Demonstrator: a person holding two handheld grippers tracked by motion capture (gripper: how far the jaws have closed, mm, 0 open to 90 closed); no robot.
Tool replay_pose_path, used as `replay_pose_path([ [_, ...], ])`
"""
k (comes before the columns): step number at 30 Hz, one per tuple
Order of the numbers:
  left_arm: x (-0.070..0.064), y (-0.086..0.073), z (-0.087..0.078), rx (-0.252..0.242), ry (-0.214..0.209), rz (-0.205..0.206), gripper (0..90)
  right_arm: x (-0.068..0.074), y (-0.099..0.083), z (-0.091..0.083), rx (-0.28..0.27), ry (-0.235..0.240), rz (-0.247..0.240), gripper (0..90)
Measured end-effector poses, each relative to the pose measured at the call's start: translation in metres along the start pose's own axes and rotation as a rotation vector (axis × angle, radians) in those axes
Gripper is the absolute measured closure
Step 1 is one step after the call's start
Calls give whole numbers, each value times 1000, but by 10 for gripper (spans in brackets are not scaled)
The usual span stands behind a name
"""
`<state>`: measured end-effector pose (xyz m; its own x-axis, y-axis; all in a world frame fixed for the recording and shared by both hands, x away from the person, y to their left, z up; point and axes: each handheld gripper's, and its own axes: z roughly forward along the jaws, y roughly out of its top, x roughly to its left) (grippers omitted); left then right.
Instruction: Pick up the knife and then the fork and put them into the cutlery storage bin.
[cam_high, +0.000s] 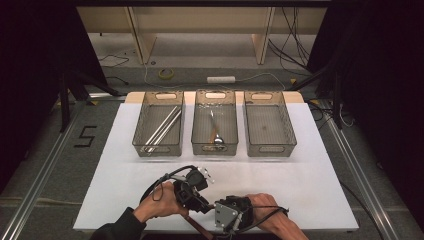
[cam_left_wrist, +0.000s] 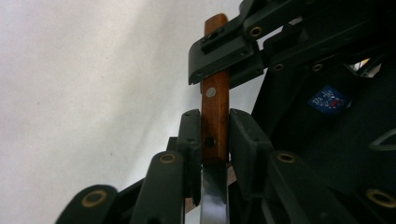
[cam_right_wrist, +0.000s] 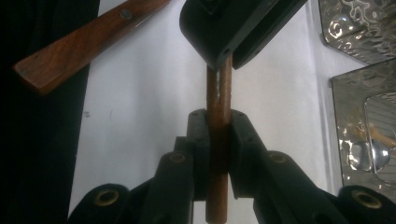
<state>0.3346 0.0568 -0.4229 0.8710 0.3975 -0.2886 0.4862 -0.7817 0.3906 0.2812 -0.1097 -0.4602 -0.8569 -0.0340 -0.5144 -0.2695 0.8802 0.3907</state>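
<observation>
grippers meet low over the near edge of the white table (cam_high: 310, 165), the left gripper (cam_high: 202, 204) and the right gripper (cam_high: 216, 206) almost nose to nose between the person's two hands. in the left gripper view, the left gripper (cam_left_wrist: 215, 135) has its jaws drawn in tight on a wooden handle (cam_left_wrist: 215, 112), brown with a pale rivet, with a bright metal blade running down from it between the jaws; farther up the same handle, the other gripper's black jaws are clamped across it. in the right gripper view, the right gripper (cam_right_wrist: 218, 140) is likewise closed on the wooden handle (cam_right_wrist: 218, 154), seen edge-on with a thin strip of metal sandwiched in the wood, and the left gripper's jaws pinch it just above. so the piece is held by both tools at once, off the table, near the front edge. a second wooden handle (cam_right_wrist: 88, 39) with a rivet lies slanted at the top left of the right gripper view; where it rests i cannot tell. beyond, three clear bins stand in a row: the left bin (cam_high: 145, 122) holds long metal rods (cam_high: 162, 129), the middle bin (cam_high: 200, 125) holds a spoon (cam_high: 216, 132) with a wooden grip, and the right bin (cam_high: 287, 125) looks bare.
</observation>
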Motion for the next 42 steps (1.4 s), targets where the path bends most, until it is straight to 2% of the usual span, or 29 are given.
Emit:
replay_pose_path([
  [2,0,0,-4,-19,3,7,695,0,-1,0,9,4,1,816],
  [4,0,0,-10,-45,22,7,613,-1,-4,0,17,17,-4,817],
  [6,0,-1,-16,-79,37,14,581,-2,-6,-1,29,19,24,817],
  [7,0,-1,-19,-99,53,14,542,-4,-8,-2,35,21,3,817],
  [8,1,-1,-21,-115,65,7,489,-5,-10,-2,33,14,18,817],
  [12,2,-2,-29,-196,99,-3,389,-12,-20,-6,60,6,73,817],
  [15,4,-5,-35,-234,131,1,336,-19,-29,-10,73,-8,103,817],
  [19,7,-10,-43,-306,181,9,276,-27,-41,-15,97,-26,172,817],
  [22,9,-15,-47,-361,190,8,249,-35,-51,-21,102,-47,230,817],
  [24,10,-19,-48,-393,198,14,235,-42,-58,-25,110,-46,276,817],
  [30,12,-35,-46,-473,211,16,209,-67,-77,-42,52,-74,527,817],
  [35,14,-46,-42,-515,241,15,196,-95,-95,-54,26,-88,736,817],
  [38,13,-51,-41,-539,259,22,193,-112,-108,-58,11,-101,844,817],
  [42,13,-53,-41,-551,285,30,183,-134,-121,-60,16,-136,958,817],
])
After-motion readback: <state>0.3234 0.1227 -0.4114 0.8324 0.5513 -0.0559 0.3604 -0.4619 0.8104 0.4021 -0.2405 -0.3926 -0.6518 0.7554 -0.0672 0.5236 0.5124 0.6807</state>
